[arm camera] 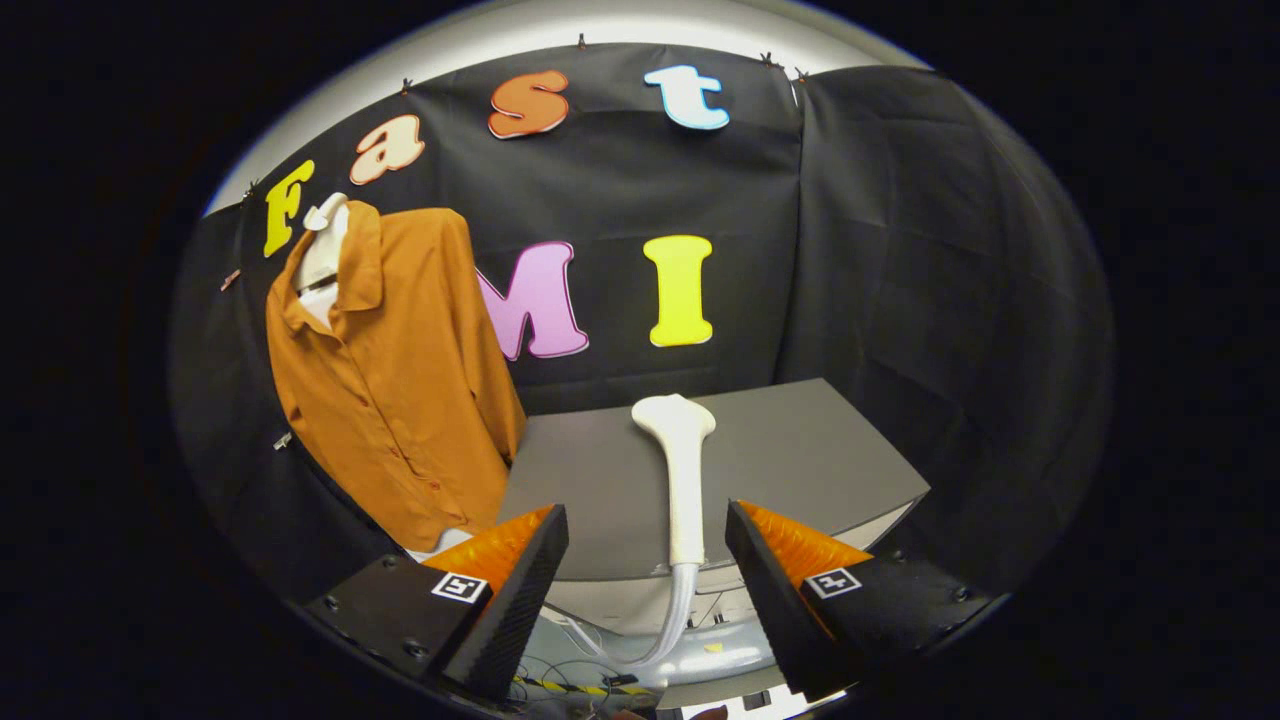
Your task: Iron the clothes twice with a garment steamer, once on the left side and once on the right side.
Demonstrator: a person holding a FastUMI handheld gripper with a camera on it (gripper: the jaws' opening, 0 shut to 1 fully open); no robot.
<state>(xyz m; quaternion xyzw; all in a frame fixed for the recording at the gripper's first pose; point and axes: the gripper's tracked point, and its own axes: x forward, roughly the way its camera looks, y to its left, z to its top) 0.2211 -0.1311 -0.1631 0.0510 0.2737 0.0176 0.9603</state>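
Ahead and well to the left of the fingers: an orange button-front shirt hanging on a white hanger or form against the black cloth wall, collar up, hem down, long axis near vertical. Soft and light by the look of it, likely to sway or bunch under a firm press.

Just beyond the fingers, in line with the gap: a white garment steamer lying on a grey tabletop. Long axis running straight away from the tongs, flared head at the far end pointing toward the wall, narrow handle end nearest, with a pale hose trailing off the table edge and down between the fingers.

Probably a rigid, smooth plastic body, moderately light, a little slippery; hose likely to drag on a lift. Best hold judged to be the straight shaft near its lower middle, clear of head and hose joint.

Gripper spread wide, fingers either side of the handle end, touching nothing, holding nothing
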